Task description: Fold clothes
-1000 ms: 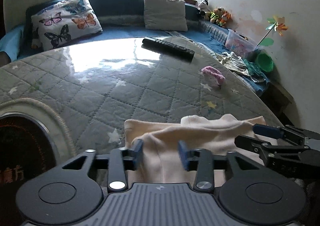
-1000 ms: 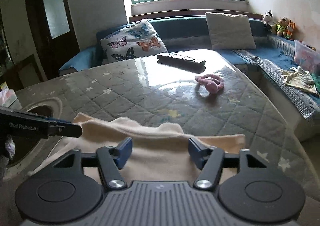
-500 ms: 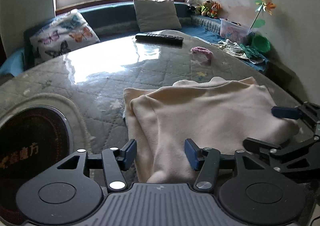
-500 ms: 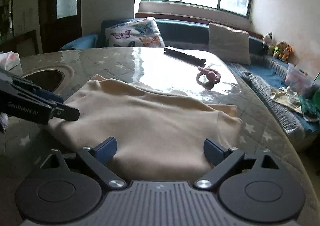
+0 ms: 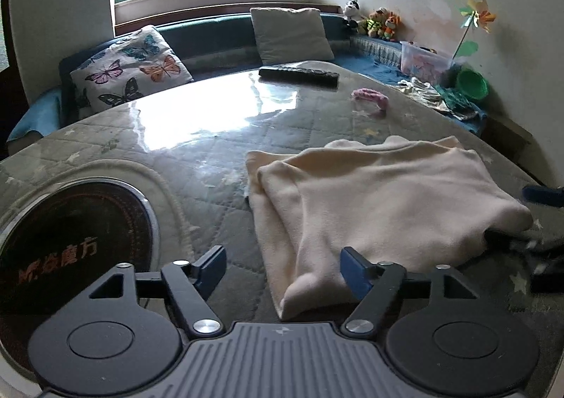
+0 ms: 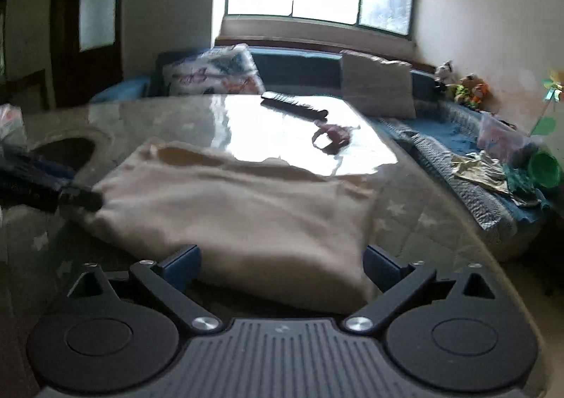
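While both wrist cameras look across the quilted table (image 5: 218,165), I log the scene from largest item down. Its glossy grey top carries a round dark inset plate (image 5: 67,243) at my left. Behind it runs a blue bench with a butterfly cushion (image 5: 130,70) and a plain grey cushion (image 5: 290,35).

Cream garment (image 5: 380,207): lies folded on the near right part of the table, flat, with a doubled edge along its left side. Right wrist view is motion-blurred; the same garment (image 6: 243,215) fills the centre of that view.

Left gripper (image 5: 283,269): fingers spread wide, holding nothing; the garment's near left corner lies between them. Right gripper (image 6: 282,266): fingers also spread wide, empty, the garment's near edge lying between them.

Smaller items: black remote control (image 5: 299,75) at the far edge, pink fabric loop (image 5: 370,97) nearer, well apart from the garment.
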A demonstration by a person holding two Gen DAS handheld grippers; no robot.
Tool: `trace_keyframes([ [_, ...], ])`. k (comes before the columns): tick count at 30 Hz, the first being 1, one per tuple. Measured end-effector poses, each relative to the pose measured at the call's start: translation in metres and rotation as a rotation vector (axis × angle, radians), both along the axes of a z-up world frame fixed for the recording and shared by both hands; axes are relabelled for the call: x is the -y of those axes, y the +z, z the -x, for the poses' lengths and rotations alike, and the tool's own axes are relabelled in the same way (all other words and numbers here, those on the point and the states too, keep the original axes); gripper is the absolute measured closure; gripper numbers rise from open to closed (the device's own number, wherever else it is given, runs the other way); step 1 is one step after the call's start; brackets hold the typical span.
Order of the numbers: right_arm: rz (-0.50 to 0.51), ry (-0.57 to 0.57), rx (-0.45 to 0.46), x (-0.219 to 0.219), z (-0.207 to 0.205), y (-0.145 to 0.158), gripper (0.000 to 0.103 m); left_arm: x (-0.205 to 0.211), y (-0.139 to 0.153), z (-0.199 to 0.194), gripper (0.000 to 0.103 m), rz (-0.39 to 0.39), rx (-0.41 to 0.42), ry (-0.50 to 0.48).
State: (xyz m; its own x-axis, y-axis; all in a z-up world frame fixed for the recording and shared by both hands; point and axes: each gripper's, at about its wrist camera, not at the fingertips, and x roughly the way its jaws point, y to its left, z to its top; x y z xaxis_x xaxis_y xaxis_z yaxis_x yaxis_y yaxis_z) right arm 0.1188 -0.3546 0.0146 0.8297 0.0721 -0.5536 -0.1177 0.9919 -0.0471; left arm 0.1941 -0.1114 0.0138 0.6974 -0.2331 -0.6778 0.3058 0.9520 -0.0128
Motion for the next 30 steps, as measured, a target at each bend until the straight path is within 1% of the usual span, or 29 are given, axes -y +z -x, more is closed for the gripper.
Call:
trace_keyframes([
  [2,-0.006,-0.043,0.015,0.008,-0.001,0.003,0.000,-0.002,-0.001,0.002,0.021,-0.002,-0.003,0.006],
  [6,0.006,-0.130,-0.015,0.025,-0.009,-0.005,0.000,-0.002,-0.002,0.008,0.018,-0.010,-0.007,0.006],
  [9,-0.046,-0.170,-0.031,0.038,-0.009,-0.008,0.000,-0.002,-0.001,0.014,0.015,-0.008,-0.002,0.002],
  [12,-0.060,-0.203,-0.007,0.046,-0.008,-0.007,0.000,-0.003,0.000,0.018,0.012,-0.004,0.004,-0.001],
  [13,-0.057,-0.212,-0.008,0.048,-0.009,-0.008,0.000,-0.003,0.001,0.019,0.012,-0.003,0.007,-0.002],
  [15,-0.042,-0.228,-0.037,0.052,-0.013,-0.015,0.000,-0.003,0.001,0.021,0.011,-0.001,0.011,-0.005],
  [18,-0.063,-0.236,-0.040,0.057,-0.012,-0.019,0.000,-0.004,0.003,0.025,0.003,0.004,0.018,-0.008],
  [21,-0.064,-0.241,-0.033,0.058,-0.007,-0.017,0.000,-0.006,0.004,0.031,0.000,0.012,0.028,-0.010],
  [27,-0.040,-0.265,-0.023,0.057,0.007,-0.017,0.000,-0.005,0.004,0.042,0.000,0.012,0.041,-0.022],
  [30,-0.048,-0.286,-0.014,0.056,0.013,-0.016,0.000,-0.005,0.002,0.047,0.000,0.010,0.035,-0.032],
])
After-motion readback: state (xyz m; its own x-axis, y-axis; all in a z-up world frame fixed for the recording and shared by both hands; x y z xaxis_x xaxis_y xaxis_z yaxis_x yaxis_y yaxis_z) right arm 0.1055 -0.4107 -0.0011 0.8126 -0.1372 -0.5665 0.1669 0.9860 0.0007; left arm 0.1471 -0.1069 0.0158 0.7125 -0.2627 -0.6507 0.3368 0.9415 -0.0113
